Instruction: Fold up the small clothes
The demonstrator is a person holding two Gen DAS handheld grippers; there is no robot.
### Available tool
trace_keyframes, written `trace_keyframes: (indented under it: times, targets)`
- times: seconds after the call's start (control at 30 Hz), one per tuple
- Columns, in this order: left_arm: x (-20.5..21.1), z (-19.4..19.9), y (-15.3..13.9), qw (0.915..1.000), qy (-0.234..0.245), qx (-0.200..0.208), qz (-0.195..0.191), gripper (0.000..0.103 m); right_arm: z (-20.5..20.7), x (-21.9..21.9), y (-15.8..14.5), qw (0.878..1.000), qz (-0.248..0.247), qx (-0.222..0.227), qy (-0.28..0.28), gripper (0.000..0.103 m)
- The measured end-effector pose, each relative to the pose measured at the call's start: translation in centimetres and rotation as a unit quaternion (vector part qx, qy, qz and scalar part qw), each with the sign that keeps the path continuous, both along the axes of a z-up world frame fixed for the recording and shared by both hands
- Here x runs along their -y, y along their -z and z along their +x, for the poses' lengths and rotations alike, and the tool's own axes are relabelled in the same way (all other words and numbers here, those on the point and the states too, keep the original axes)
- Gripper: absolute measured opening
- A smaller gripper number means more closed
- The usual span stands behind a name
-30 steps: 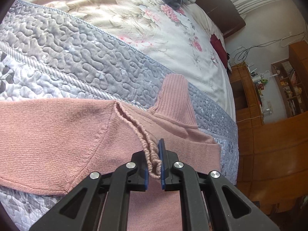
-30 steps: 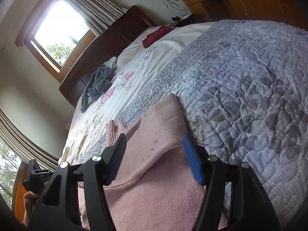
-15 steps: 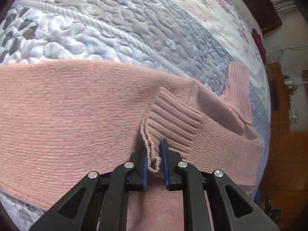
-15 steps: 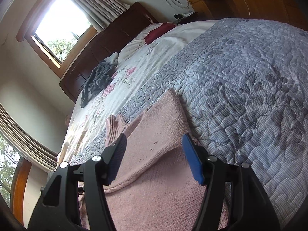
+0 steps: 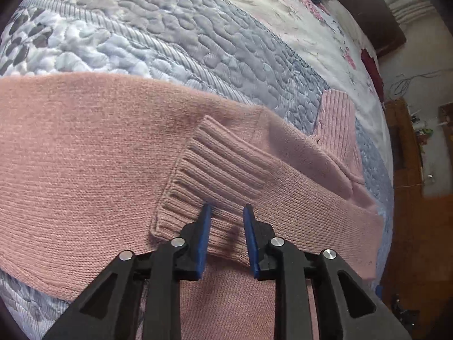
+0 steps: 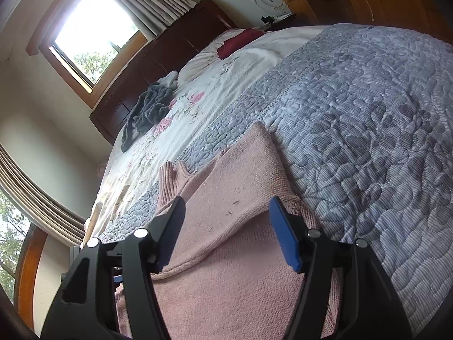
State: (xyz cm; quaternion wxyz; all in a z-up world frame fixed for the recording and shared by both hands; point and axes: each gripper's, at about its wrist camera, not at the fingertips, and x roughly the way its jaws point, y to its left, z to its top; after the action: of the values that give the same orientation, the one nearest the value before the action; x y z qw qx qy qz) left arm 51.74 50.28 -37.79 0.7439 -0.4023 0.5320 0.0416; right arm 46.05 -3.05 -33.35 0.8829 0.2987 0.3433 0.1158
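The left gripper (image 5: 225,212) hovers just above the ribbed cuff (image 5: 215,170) of the pink knitted sweater (image 5: 85,153), its jaws parted and holding nothing. The right gripper (image 6: 226,212) has its jaws spread wide over the sweater's folded sleeve, also empty. The sweater lies flat on a grey quilted bedspread (image 6: 368,113). Farther off, a crumpled dark grey garment (image 6: 147,110) rests on the floral sheet (image 6: 198,93) near the wooden headboard (image 6: 170,48).
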Motion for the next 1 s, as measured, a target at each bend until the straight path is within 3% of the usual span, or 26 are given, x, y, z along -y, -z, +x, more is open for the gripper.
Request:
trace_keyframes:
  times: [0.07, 0.13, 0.27, 0.37, 0.53, 0.63, 0.8, 1.0]
  targets:
    - [-1.9, -2.1, -1.4, 0.9996, -0.023, 0.018, 0.001, 0.032, 0.0, -0.3, -0.1, 1.000, -0.001, 0.001, -0.006, 0.063]
    - [-4.7, -5.3, -2.7, 0.9976, -0.061, 0.025, 0.022, 0.057, -0.1, -0.8, -0.2, 1.000, -0.002, 0.002, -0.013, 0.063]
    - [-11.5, -14.4, -4.6, 0.9865, -0.157, 0.038, 0.027, 0.062, -0.4, -2.2, -0.6, 0.999, -0.009, 0.009, -0.035, 0.066]
    - [-16.8, -21.9, -5.8, 0.9661, -0.249, 0.047, 0.050, 0.070, -0.6, -4.0, -0.7, 0.998, -0.017, 0.010, -0.067, 0.066]
    - [-25.4, -31.4, -5.7, 0.9177, -0.391, 0.036, 0.063, 0.070, -1.9, -8.0, -1.6, 0.990, -0.040, 0.027, -0.130, 0.066]
    - [-28.8, -33.6, -4.9, 0.8997, -0.431, 0.037, 0.055, 0.070, -2.7, -10.1, -1.8, 0.985, -0.051, 0.033, -0.160, 0.066]
    - [-32.0, -33.4, -2.4, 0.8969, -0.440, 0.030, 0.038, 0.070, -3.6, -12.3, -1.4, 0.980, -0.066, 0.032, -0.184, 0.066]
    - [-33.8, -32.9, -2.0, 0.8875, -0.456, 0.034, 0.057, 0.068, -4.2, -13.6, -1.1, 0.977, -0.078, 0.028, -0.197, 0.066]
